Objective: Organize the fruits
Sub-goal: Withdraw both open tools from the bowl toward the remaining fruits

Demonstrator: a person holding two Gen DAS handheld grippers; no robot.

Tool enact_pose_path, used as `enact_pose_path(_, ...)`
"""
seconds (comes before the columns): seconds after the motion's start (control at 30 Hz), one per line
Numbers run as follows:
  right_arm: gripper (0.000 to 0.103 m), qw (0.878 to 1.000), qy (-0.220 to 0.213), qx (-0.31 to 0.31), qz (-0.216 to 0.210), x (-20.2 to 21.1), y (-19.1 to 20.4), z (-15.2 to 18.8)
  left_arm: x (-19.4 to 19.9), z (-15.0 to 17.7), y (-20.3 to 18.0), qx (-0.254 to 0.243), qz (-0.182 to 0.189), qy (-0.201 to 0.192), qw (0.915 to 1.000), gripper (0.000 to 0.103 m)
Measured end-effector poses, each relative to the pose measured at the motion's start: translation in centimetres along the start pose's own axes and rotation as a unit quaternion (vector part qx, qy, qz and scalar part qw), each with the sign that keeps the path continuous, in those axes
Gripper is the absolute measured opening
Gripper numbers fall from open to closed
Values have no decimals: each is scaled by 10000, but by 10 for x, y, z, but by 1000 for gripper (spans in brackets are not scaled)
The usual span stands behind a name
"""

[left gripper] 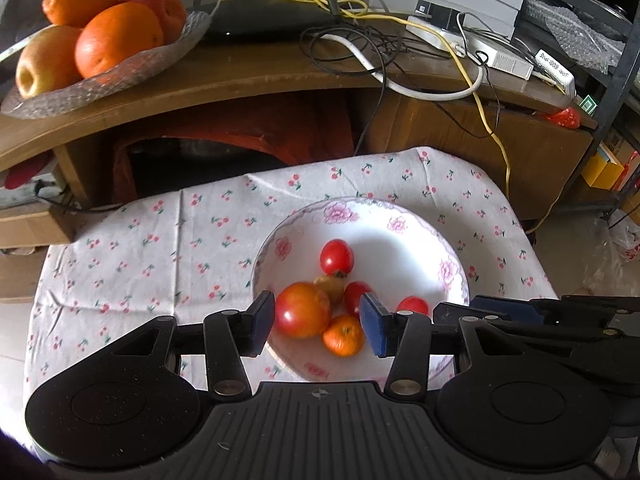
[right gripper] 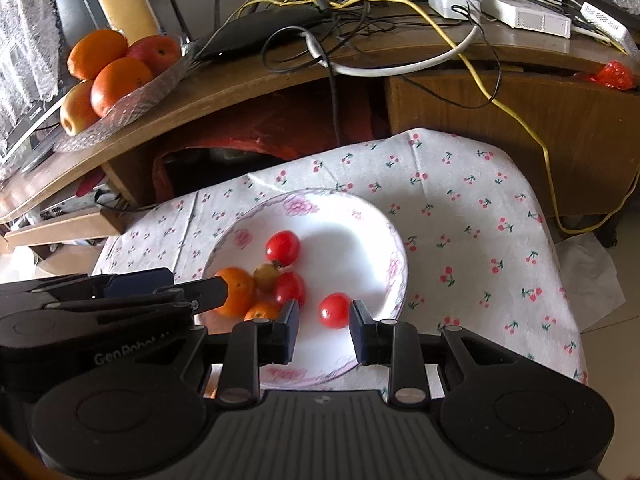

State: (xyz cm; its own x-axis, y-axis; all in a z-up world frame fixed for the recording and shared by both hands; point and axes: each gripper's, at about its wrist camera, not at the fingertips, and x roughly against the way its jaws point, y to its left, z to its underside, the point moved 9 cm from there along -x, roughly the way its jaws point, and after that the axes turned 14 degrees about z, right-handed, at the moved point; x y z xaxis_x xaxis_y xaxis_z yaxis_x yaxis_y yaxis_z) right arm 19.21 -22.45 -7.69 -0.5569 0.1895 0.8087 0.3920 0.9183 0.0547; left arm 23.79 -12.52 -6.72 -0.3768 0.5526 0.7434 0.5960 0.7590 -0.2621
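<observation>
The left gripper hangs wide open over the near side of the flowered plate, its jaws spread to either side of the large red-orange tomato and the small mandarin; from this view I cannot tell whether either pad touches the fruit, and nothing is grasped. The right gripper is also released, its jaws parted about a single cherry tomato that lies alone on the plate's near right part, with a gap visible on both sides of it.

In the plate the other fruit sit bunched together: a brownish-yellow small fruit in the middle, touching the large tomato, a cherry tomato just behind it, and another red one partly hidden by the left gripper's blue pad. The plate rests on a white cloth with cherry print that covers the worktop.

Well behind, on a wooden cabinet, a glass dish holds two oranges and apples. To its right lies a tangle of cables, a yellow one among them, beside white power strips.
</observation>
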Motion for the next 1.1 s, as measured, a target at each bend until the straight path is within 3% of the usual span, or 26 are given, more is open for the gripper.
enact_pose_path(0.6, 30, 9987, 227, 369, -259, 24, 34, 52, 36, 50, 15, -44, -32, 239, 9997, 53)
enact_pose_path(1.0, 30, 9952, 491, 802, -285, 13, 58, 74, 33, 80, 37, 128, -133, 505, 9986, 57)
enact_pose_path(1.1, 34, 9943, 560, 858, -301, 9, 59, 77, 28, 87, 46, 200, -191, 598, 9978, 58)
